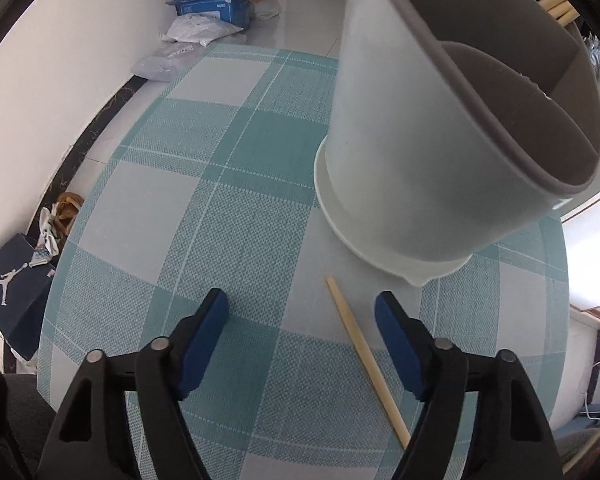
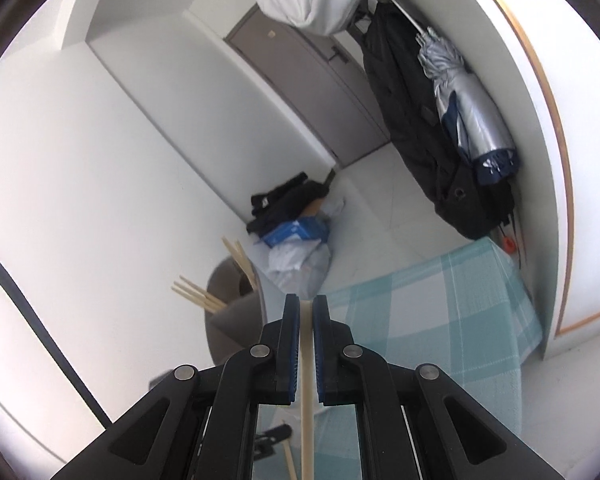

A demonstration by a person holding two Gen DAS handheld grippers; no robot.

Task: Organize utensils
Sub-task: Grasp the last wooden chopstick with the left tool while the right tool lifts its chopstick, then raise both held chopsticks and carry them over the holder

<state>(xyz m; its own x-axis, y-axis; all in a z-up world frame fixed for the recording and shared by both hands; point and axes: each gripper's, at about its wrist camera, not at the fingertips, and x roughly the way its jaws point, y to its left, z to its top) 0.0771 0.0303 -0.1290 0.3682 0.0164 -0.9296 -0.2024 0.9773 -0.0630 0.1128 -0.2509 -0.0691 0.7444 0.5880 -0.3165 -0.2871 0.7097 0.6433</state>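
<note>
A pale wooden chopstick (image 1: 364, 352) lies on the teal checked tablecloth (image 1: 220, 200), between the fingers of my left gripper (image 1: 302, 298) and nearer the right one. The jaws stand open and the pads are off the stick. Just beyond stands a white utensil holder (image 1: 400, 140) with grey inner compartments; more chopsticks (image 1: 556, 8) poke out of its far side. My right gripper (image 2: 306, 300) is shut on another chopstick (image 2: 307, 400), which runs lengthwise between its blue pads. It hovers near the holder (image 2: 228, 312), where several chopsticks (image 2: 196, 294) lean out.
The table edge (image 1: 60, 280) curves along the left, with a dark shoe box (image 1: 12, 292) on the floor below. Bags and a blue box (image 1: 212, 8) lie on the floor by the wall. Dark coats and a folded umbrella (image 2: 460, 120) hang beside the table's far corner.
</note>
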